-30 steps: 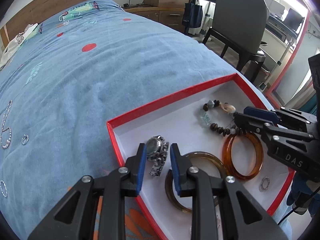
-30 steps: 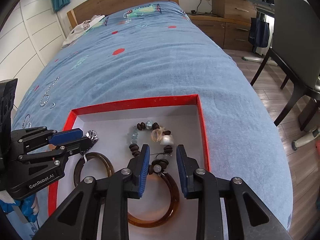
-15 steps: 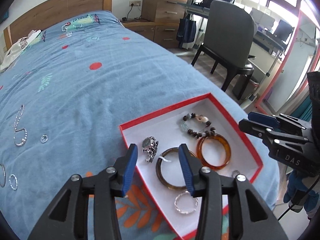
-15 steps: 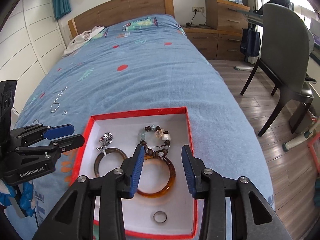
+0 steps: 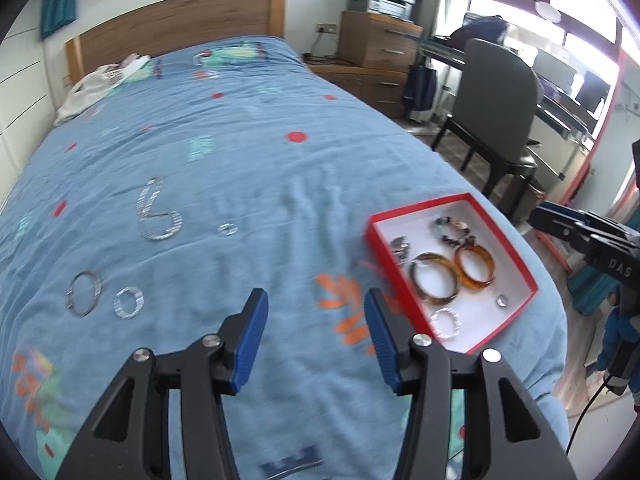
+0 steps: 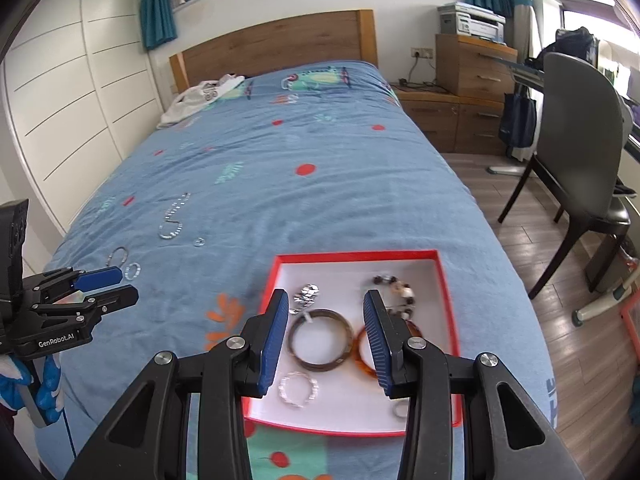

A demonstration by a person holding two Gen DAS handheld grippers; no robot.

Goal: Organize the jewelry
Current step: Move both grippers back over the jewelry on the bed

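The left gripper (image 5: pixel 314 300), jaws just opening wide and empty, hangs over the bedspread (image 5: pixel 248 152); the red box (image 5: pixel 502 240) lies to its right near the bed's edge, under the half-open, empty right gripper (image 6: pixel 325 300).

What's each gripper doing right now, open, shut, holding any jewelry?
Left gripper: open, empty, jaws just been opening, over the blue bedspread.
Right gripper: open, empty, above the red box.

1. The left gripper (image 5: pixel 314 320) is seen above the blue bedspread (image 5: pixel 248 168); its jaws have just been opening, with nothing between them.
2. A red box (image 5: pixel 516 240) is seen to its right, holding two amber bangles (image 5: pixel 435 283), a beaded bracelet (image 5: pixel 452 230) and rings.
3. Silver chains (image 5: pixel 158 216) and loose rings (image 5: pixel 127 302) are scattered on the bedspread.
4. The right gripper (image 5: pixel 560 220) is seen at the right edge.
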